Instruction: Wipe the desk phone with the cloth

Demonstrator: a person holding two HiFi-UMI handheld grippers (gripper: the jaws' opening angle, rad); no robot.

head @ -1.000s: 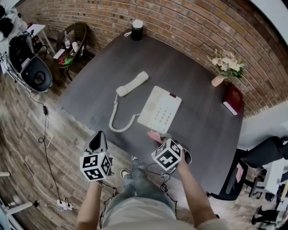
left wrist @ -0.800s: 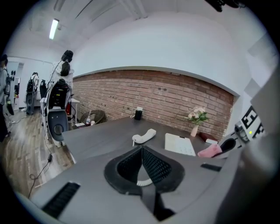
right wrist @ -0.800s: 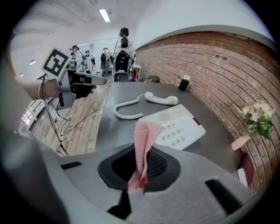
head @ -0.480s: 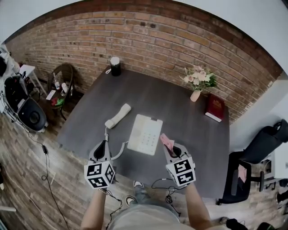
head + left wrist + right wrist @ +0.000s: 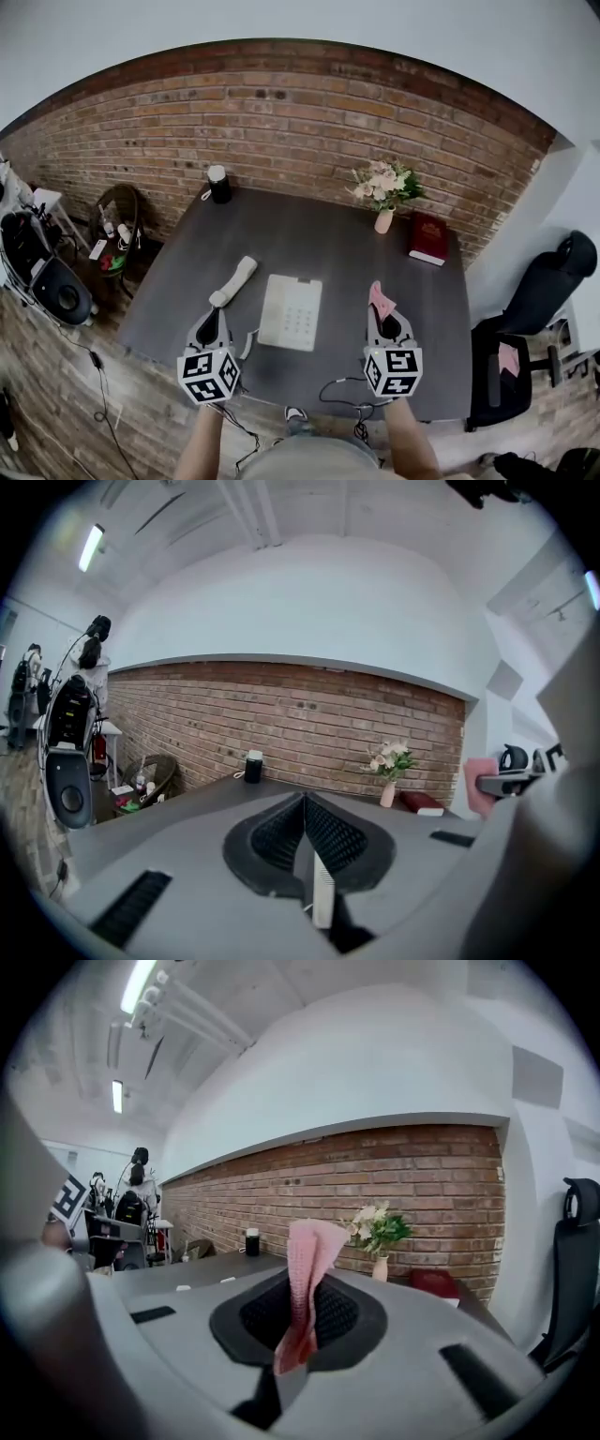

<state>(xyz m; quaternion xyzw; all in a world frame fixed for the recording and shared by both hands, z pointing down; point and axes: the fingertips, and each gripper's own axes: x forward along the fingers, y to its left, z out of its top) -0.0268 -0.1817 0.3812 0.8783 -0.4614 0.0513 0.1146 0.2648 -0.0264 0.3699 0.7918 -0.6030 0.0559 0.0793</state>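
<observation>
Now poised over surface (image 5: 319, 234) near edge: right gripper (image 5: 382, 319) clamped on pink cloth (image 5: 380, 300), at 3 o'clock from white desk phone (image 5: 291, 312); left gripper (image 5: 210, 325) closed, empty, at 9 o'clock. Risk: thin pinch letting cloth slip mid-wipe, or shoving phone toward handset (image 5: 233, 280).

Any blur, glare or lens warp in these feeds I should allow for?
Head view: heavy fisheye bows the brick wall; light even, desk phone sharp. Left gripper view: black vignette at the corners, ceiling light bright top left, no glare on the fingers. Right gripper view: same vignette, pink cloth crisp.
</observation>
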